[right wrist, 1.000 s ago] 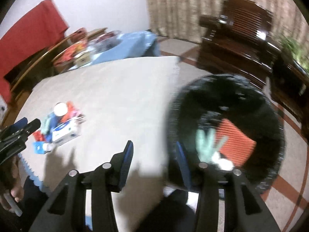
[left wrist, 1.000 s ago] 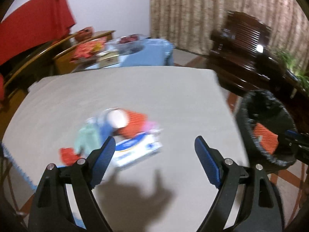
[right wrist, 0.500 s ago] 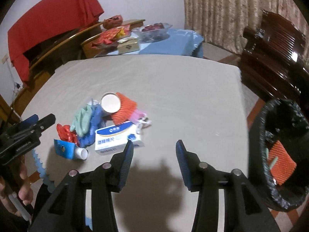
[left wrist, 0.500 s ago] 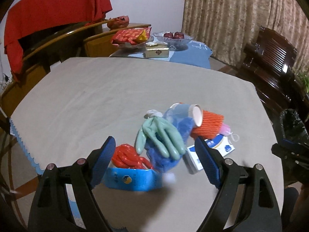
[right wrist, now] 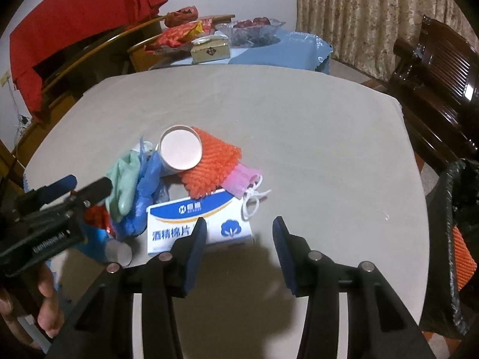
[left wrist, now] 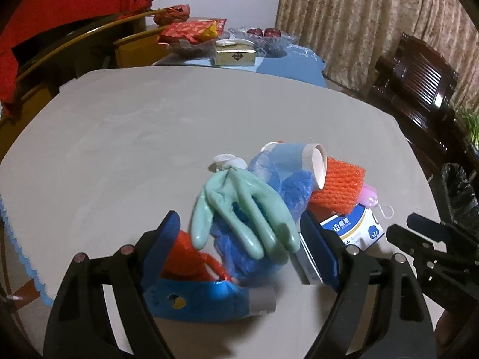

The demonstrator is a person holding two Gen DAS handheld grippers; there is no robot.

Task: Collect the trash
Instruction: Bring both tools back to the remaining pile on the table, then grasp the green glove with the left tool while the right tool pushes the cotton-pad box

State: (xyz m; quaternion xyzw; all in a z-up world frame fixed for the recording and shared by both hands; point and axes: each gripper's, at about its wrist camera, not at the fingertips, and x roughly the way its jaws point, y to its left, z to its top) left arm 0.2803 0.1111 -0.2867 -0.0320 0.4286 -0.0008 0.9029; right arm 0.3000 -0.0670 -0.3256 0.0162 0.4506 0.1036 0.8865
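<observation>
Left gripper (left wrist: 239, 236) spread wide, straddling the pale-green rubber glove (left wrist: 239, 209), fingers pointing toward it. Right gripper (right wrist: 239, 233) half-spread, empty, just right of the white-and-blue cardboard box (right wrist: 191, 221).

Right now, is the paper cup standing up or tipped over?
Tipped over. The paper cup lies on its side on the trash pile, its open mouth facing the right camera, leaning against the orange net.

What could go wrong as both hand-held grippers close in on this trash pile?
1. The left hand-held gripper straddles the green glove, which is draped over blue plastic; a grab could drag both.
2. The tipped paper cup leans on orange foam netting and may roll.
</observation>
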